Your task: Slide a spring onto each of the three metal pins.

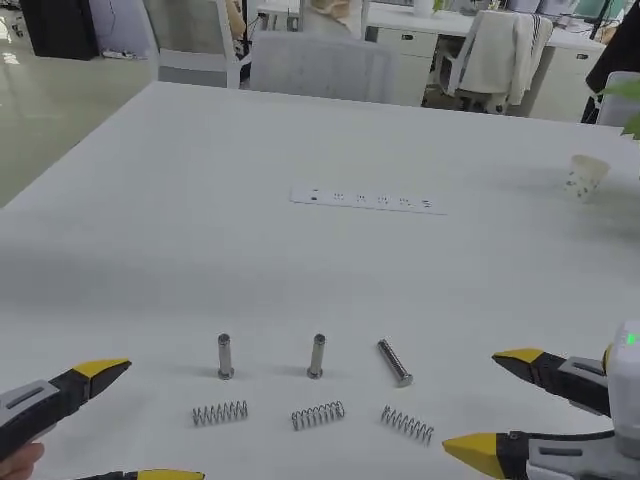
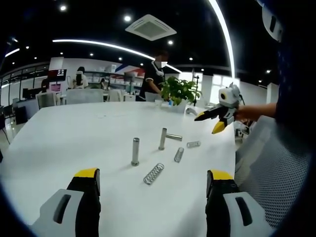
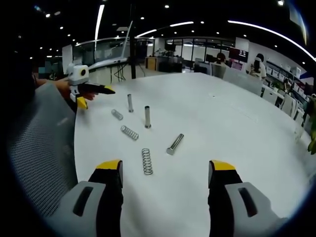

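So the three pins are sitting in a row near the front edge of the white worktop (image 1: 300, 150). The left pin (image 1: 224, 356) and the middle pin (image 1: 317, 356) are both standing upright, while the right pin (image 1: 394, 362) is lying on its side at an angle, head end pointing toward the person.

Just in front of them, the three springs are lying flat on the worktop, one per pin: the left spring (image 1: 220, 413), the middle spring (image 1: 318, 415) and the right spring (image 1: 407, 424). Each one is sitting near its pin but not touching it, and no spring is on a pin yet.

The left gripper (image 1: 140, 422) is hovering off to the left of the row, with its yellow-tipped jaws spread wide and gripping nothing. The right gripper (image 1: 480, 402) is doing the same on the right side, jaws spread and empty, a bit apart from the right spring.

Farther back, a power strip (image 1: 362, 199) is lying flat in the worktop, and a paper cup (image 1: 586, 177) is standing near the right edge.
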Demonstrator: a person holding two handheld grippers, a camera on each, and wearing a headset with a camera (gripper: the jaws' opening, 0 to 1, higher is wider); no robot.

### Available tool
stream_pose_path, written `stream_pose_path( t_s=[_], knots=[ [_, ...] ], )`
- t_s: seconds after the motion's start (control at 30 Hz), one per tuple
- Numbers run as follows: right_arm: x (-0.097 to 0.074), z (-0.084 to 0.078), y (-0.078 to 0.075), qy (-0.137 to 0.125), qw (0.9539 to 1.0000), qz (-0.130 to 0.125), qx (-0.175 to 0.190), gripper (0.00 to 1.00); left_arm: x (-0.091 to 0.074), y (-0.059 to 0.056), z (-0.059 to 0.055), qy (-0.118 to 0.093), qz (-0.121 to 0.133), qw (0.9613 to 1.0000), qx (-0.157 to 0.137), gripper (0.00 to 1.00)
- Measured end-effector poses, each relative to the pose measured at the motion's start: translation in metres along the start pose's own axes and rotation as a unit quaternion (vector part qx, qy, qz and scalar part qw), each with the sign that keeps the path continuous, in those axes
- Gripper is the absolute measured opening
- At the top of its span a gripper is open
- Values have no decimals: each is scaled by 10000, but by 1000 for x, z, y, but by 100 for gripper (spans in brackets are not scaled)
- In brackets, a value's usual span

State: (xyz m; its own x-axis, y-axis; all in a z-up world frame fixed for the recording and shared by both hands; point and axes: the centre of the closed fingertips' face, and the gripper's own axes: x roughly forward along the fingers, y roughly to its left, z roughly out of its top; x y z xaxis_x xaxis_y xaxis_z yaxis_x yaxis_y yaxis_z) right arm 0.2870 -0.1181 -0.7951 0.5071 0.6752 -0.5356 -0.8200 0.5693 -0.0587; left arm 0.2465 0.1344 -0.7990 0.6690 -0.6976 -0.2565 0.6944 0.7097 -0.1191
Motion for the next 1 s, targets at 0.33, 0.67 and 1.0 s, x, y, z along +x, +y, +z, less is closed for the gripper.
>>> stream_pose_path(
  t_s=[0.33, 0.67, 1.0],
  knots=[
    [17, 27, -10, -54, 9997, 66, -211, 65, -3, -3, 2, -22, 35, 10000, 19, 85],
    [42, 50, -23, 55, 9993, 95, -367, 58, -3, -5, 3, -27, 50, 10000, 53, 85],
    [65, 48, -31, 415, 9987, 65, -290, 52, -4, -7, 3, -58, 78, 9999, 42, 85]
  ],
)
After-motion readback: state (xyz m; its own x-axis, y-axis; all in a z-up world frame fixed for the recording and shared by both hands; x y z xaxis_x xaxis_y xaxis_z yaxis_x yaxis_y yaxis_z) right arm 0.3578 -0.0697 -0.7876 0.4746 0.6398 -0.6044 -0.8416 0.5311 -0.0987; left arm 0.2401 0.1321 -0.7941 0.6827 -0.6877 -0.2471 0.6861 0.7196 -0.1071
